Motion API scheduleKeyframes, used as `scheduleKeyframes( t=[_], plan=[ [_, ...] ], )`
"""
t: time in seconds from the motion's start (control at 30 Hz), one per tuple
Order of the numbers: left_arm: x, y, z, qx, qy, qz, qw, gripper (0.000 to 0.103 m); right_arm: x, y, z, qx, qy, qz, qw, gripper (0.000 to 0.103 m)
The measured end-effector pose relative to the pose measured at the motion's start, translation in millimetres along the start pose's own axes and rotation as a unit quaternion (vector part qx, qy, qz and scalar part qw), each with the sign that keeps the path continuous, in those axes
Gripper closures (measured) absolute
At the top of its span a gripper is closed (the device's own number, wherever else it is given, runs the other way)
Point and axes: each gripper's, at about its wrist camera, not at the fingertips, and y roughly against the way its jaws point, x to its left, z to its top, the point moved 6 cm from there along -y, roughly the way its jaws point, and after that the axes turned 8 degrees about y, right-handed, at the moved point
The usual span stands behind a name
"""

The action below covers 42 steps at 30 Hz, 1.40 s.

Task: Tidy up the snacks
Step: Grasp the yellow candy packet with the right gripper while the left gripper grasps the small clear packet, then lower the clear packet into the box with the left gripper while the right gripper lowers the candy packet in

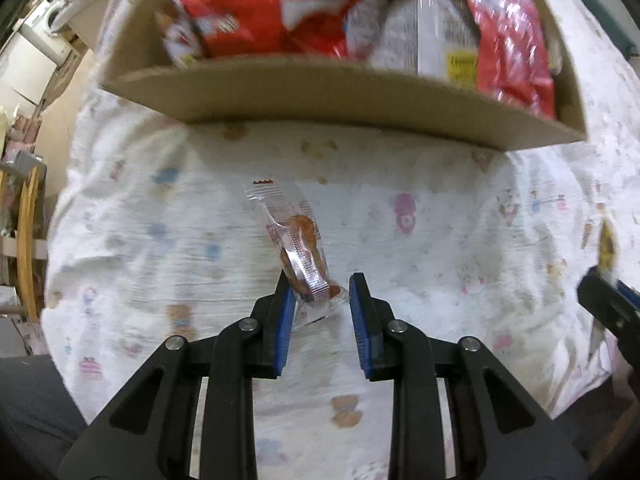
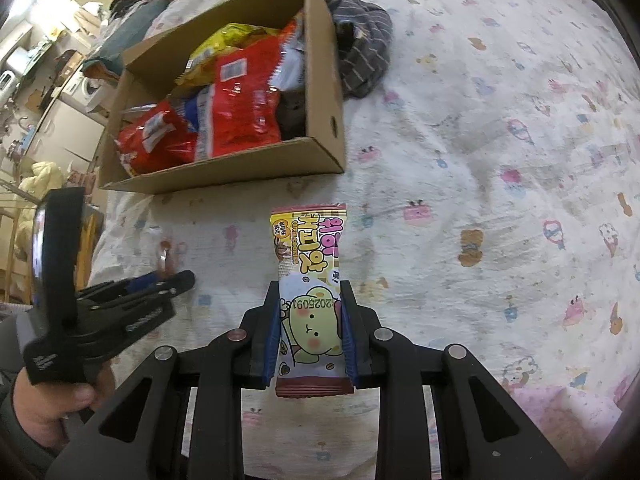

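Fingers of the left gripper (image 1: 322, 300) point steeply down, pinching a clear-wrapped snack (image 1: 298, 248) by its lower end above the printed bedspread (image 1: 440, 220). Right gripper (image 2: 308, 308) clamps a cookie packet (image 2: 310, 300), "2025091" readable on it. Cardboard box (image 2: 324, 120) of red bags sits at 11 o'clock; only the right view shows the person's hand (image 2: 52, 404).

The cardboard box (image 2: 320, 120), crowded with snack bags (image 2: 240, 112), is blocking the far side; a striped cloth (image 2: 366, 52) is lying beside it. The patterned bedsheet (image 2: 500, 200) rightward is lying open.
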Motion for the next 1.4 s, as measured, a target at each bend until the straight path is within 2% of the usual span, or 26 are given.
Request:
scheduleKeyframes(
  t=[0.17,0.23,0.33,0.53,0.7,0.87,1.0,1.2,1.3,1.4],
  plan=[
    [9.4,38.1,4.8,-0.032,-0.004,-0.017,0.9994,0.08,20.4,7.5,7.7,-0.021,0.024,0.007,0.999,0.076],
    [16.6,55.5,10.5,-0.06,-0.009,-0.018,0.998,0.08,31.4,10.4,12.3,-0.033,0.038,0.005,0.999,0.076],
    [18.9,72.6,24.9,-0.097,-0.013,-0.016,0.995,0.08,48.7,14.6,21.8,-0.05,0.057,0.012,0.997,0.076],
    [39.9,97.7,63.4,-0.14,-0.019,-0.037,0.9892,0.08,83.4,29.7,50.0,-0.104,0.089,0.038,0.99,0.076],
    [51.2,114.8,86.9,-0.179,-0.031,-0.04,0.9826,0.08,102.3,40.4,76.7,-0.15,0.102,0.047,0.982,0.076],
    [51.6,128.4,117.4,-0.217,-0.04,-0.038,0.9745,0.08,100.5,46.5,109.2,-0.174,0.101,0.043,0.979,0.076],
    [49.3,130.9,143.9,-0.227,-0.035,-0.045,0.9722,0.08,90.5,44.7,136.4,-0.184,0.093,0.038,0.978,0.076],
    [42.4,125.9,169.3,-0.244,-0.017,-0.069,0.9672,0.08,69.7,28.1,166.7,-0.181,0.091,0.01,0.979,0.076],
    [33.9,115.2,174.0,-0.25,-0.03,-0.069,0.9654,0.08,53.4,14.6,176.0,-0.173,0.071,0.001,0.982,0.076],
    [29.5,107.9,178.7,-0.245,-0.033,-0.084,0.9653,0.08,40.4,3.6,176.8,-0.158,0.043,0.0,0.986,0.076]
  ],
)
